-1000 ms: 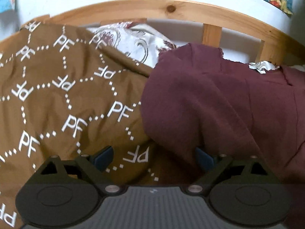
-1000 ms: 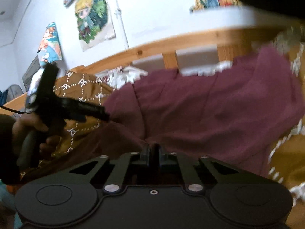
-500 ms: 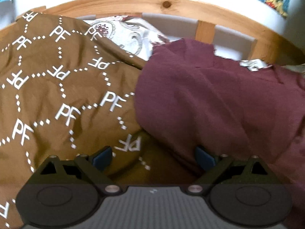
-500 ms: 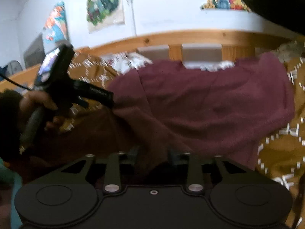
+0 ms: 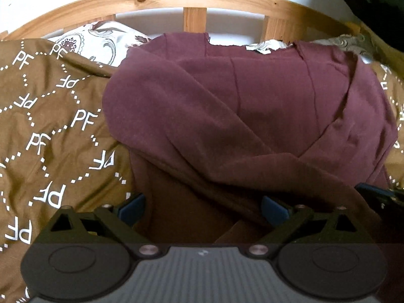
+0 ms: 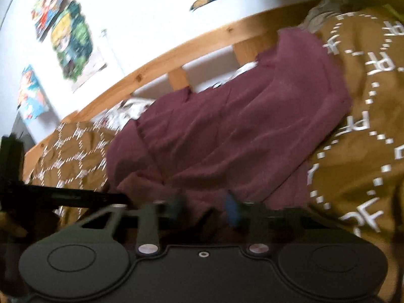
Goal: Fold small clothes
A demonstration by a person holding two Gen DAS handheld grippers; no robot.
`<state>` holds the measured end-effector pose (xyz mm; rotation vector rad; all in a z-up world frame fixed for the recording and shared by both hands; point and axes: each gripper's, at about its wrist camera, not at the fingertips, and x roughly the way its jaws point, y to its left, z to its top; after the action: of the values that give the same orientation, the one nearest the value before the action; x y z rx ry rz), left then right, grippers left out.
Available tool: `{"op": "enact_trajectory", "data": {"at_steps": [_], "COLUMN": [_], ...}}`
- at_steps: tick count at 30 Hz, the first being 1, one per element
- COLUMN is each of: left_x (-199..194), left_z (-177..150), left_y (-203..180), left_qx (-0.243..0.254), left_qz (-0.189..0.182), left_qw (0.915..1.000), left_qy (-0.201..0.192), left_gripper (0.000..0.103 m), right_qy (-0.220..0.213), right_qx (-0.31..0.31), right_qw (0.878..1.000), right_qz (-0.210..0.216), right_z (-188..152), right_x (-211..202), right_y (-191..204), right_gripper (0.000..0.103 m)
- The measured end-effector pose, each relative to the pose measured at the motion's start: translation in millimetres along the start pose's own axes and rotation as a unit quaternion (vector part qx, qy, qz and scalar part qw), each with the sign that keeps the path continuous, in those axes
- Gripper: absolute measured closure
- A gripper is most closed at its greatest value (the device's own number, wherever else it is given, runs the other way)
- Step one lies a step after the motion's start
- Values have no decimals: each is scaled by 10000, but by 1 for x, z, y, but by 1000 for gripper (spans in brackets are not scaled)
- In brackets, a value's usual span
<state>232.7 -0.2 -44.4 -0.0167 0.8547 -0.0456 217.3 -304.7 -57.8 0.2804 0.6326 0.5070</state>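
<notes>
While the maroon garment (image 5: pixel 247 106) lies spread across the brown bedspread (image 5: pixel 50 131) printed with white "PF" letters and dotted lines, both claws sit at its near edge. From the left wrist view, the left claw (image 5: pixel 203 208) stands wide open, its blue-padded fingertips (image 5: pixel 131 205) far apart; the near, shadowed folds of the garment lie between them, but nothing is pinched. The left fingertip sits about at the line where cloth meets bedspread. At the far right edge of that view a dark piece of the other tool (image 5: pixel 378 197) pokes in beside the garment.

From the right wrist view, which is tilted and blurred, the right claw (image 6: pixel 205 208) is parted by a moderate gap, with maroon fabric showing between and beyond the fingers; whether the cloth touches the pads I cannot tell. The garment (image 6: pixel 227 136) runs away from the claw toward the wooden bed rail (image 6: pixel 176 53), with the bedspread (image 6: pixel 366 151) on both sides of it. The left tool (image 6: pixel 63 197) shows at the left edge as a dark bar reaching toward the garment's corner.

Behind the garment, a white paisley-patterned cloth (image 5: pixel 98 43) lies against the slatted wooden rail (image 5: pixel 194 0). Colourful posters (image 6: pixel 73 45) hang on the white wall.
</notes>
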Motion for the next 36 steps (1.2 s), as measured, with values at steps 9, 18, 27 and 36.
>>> {"op": "enact_trajectory", "data": {"at_steps": [9,18,27,36], "left_x": [7,8,0,-6], "left_z": [-8,-9,-7,-18], "left_y": [-4,-6,-2,-4], "left_qx": [102,148,-88,252], "left_qz": [233,291,130,234], "left_qw": [9996,9993,9998,9989], "left_qy": [157,171,156,333], "left_gripper": [2,2,3,3], "right_qy": [-464,540,442,506], "right_qx": [-1625,-932,-222,-1377], "right_qw": [9826,9912,9984,9843], "right_qz": [-774,-773,-273,-977], "right_z": [10,0,-3,-7], "right_x": [-44,-24,-7,-1], "right_y": [46,26,4,22], "right_gripper": [99,92,66,95]}}
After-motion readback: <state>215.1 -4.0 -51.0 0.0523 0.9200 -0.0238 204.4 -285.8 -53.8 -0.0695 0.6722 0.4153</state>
